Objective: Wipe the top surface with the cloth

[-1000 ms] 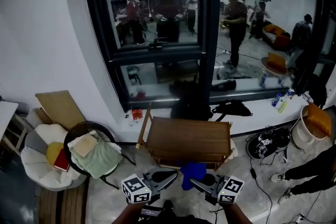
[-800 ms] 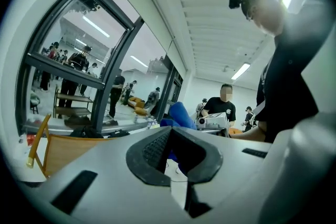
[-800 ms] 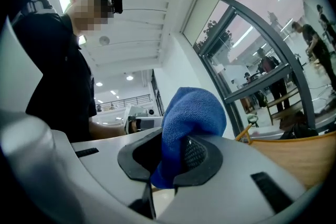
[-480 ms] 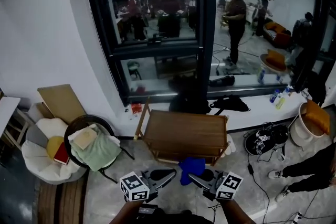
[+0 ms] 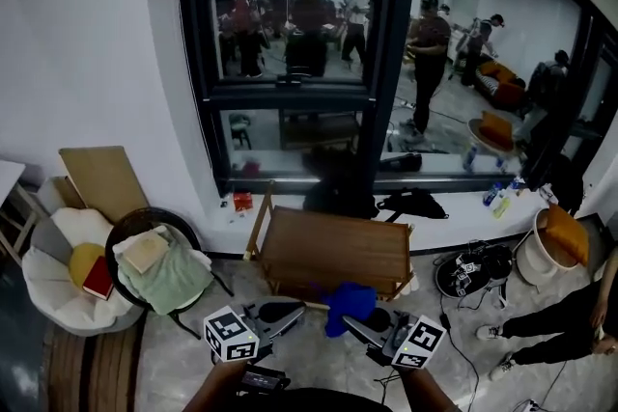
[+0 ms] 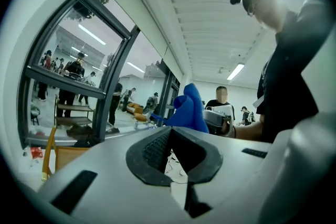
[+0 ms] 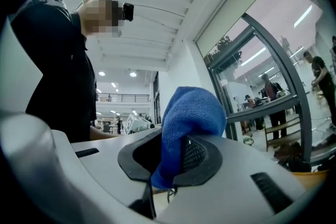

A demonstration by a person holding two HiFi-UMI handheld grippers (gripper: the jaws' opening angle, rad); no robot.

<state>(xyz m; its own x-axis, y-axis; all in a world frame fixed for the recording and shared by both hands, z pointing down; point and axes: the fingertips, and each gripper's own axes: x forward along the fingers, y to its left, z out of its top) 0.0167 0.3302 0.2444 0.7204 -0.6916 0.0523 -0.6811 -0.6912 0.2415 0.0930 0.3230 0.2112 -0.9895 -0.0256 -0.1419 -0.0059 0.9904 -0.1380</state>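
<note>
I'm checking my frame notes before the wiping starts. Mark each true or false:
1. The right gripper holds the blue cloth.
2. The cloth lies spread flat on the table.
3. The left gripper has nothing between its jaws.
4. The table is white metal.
1. True. The right gripper has its jaws shut on the cloth.
2. False. The cloth is bunched in the right gripper's jaws, at the near edge of the table.
3. True. The left gripper has its jaws together with nothing between them.
4. False. The table is brown wood.
</note>
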